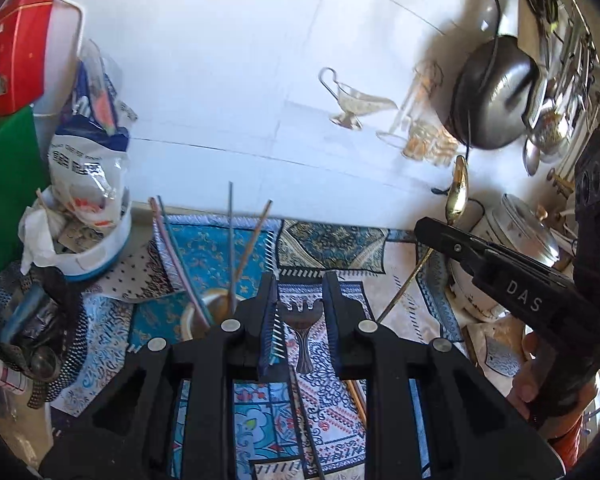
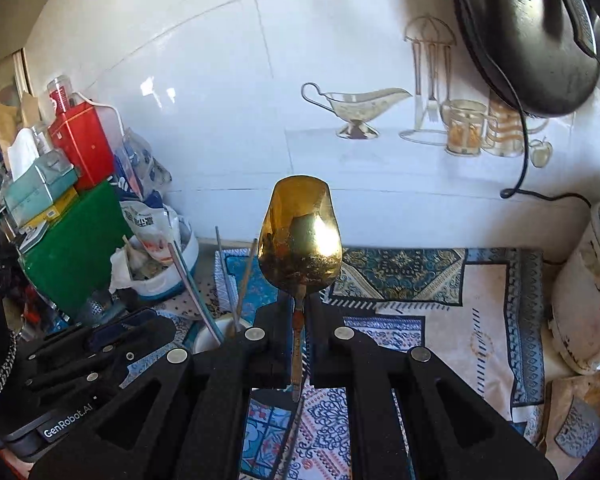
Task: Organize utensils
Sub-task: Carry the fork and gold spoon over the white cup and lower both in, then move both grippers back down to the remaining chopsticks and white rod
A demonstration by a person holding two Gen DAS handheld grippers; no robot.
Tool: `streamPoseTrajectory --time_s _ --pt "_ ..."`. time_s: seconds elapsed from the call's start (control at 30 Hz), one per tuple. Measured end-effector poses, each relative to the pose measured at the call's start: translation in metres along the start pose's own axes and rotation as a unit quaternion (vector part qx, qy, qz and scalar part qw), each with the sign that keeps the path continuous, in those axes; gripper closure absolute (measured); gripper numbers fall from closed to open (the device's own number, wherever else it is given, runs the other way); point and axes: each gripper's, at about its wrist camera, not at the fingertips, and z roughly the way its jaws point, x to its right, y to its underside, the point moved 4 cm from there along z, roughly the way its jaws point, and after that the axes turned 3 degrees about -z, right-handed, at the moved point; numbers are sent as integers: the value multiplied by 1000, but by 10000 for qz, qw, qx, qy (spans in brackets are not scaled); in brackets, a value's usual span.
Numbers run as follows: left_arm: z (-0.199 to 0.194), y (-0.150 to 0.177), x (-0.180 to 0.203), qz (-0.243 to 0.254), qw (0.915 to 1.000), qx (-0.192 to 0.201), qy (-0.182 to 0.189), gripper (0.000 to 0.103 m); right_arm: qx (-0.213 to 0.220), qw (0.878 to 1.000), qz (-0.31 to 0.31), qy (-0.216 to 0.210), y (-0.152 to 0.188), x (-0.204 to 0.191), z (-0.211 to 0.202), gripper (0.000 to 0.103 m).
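Observation:
My right gripper (image 2: 299, 312) is shut on the thin handle of a gold spoon (image 2: 300, 236) and holds it upright above the patterned cloth. The same spoon (image 1: 459, 192) and right gripper (image 1: 432, 236) show at the right of the left wrist view. My left gripper (image 1: 300, 300) is open and hangs over a dark fork (image 1: 303, 326) that lies on the cloth between the fingers. A white cup (image 1: 204, 314) holding chopsticks and straws stands just left of the left gripper; it also shows in the right wrist view (image 2: 220, 332).
A patterned cloth (image 2: 460, 288) covers the counter below a white tiled wall. A green box (image 2: 68, 248), red tin (image 2: 84, 144) and plastic bags crowd the left. A black pan (image 2: 532, 32) hangs at upper right and a white rice cooker (image 2: 580, 300) stands at right.

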Motion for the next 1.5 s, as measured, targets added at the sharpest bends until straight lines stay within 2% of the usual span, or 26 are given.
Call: streamPoseTrajectory --time_s 0.27,0.47,0.7,0.93,1.1,1.33,1.5 --pt "-5 -18 -36 -76 9995 168 -258 81 -9 9994 -165 -304 -13 -39 30 98" --pt "5 -22 -58 -101 9988 157 -459 81 -270 9985 -223 -429 -6 -57 65 98" --pt "31 -12 -80 -272 9980 -156 -546 81 -728 9958 -473 -305 15 -67 108 98" --pt "49 1 -91 -278 9967 -459 -601 81 -1275 9905 -441 -286 41 -63 133 98" --pt "55 8 -92 -267 9956 -646 -628 81 -1531 9858 -640 -269 55 -66 137 97" --pt "54 13 -87 -257 9939 -821 -689 81 -1698 9813 -854 -317 64 -67 124 96" --pt "38 8 -79 -184 9948 -656 -760 81 -1574 9829 -888 -350 63 -64 102 85"
